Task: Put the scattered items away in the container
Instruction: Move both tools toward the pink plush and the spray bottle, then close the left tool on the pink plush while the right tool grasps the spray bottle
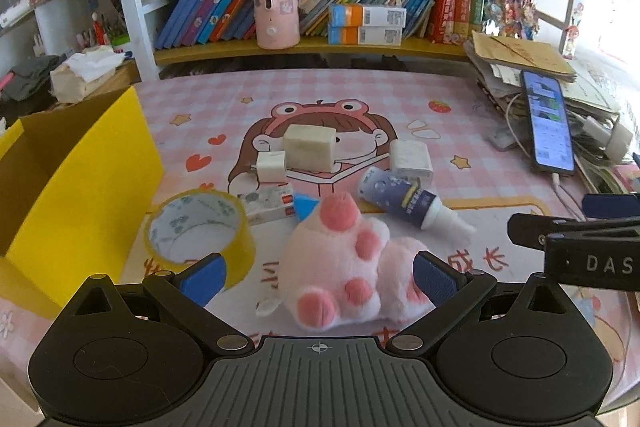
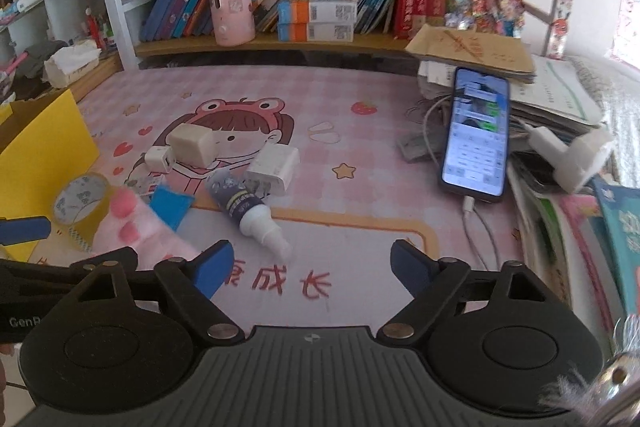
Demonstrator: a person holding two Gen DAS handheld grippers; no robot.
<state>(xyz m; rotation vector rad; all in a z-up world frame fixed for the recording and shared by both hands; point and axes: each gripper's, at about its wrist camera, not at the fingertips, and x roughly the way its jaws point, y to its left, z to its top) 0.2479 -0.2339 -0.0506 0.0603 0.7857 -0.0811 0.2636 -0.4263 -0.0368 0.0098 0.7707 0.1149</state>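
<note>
My left gripper (image 1: 319,279) is open around a pink plush paw (image 1: 344,267); the right pad touches its fur and the left pad stands clear. Just left lies a yellow tape roll (image 1: 200,227), beside the yellow cardboard box (image 1: 80,179). Farther off sit a beige block (image 1: 310,147), two white chargers (image 1: 272,167) (image 1: 412,157), a small white carton (image 1: 268,203), a blue piece (image 1: 306,205) and a dark spray bottle (image 1: 404,199). My right gripper (image 2: 312,265) is open over bare mat, the spray bottle (image 2: 244,207) just ahead of its left pad.
A phone (image 2: 476,131) on a cable leans against a stack of papers and books (image 2: 560,99) at the right. A bookshelf with a pink canister (image 1: 276,13) runs along the back. A tissue pack (image 1: 84,73) lies behind the box.
</note>
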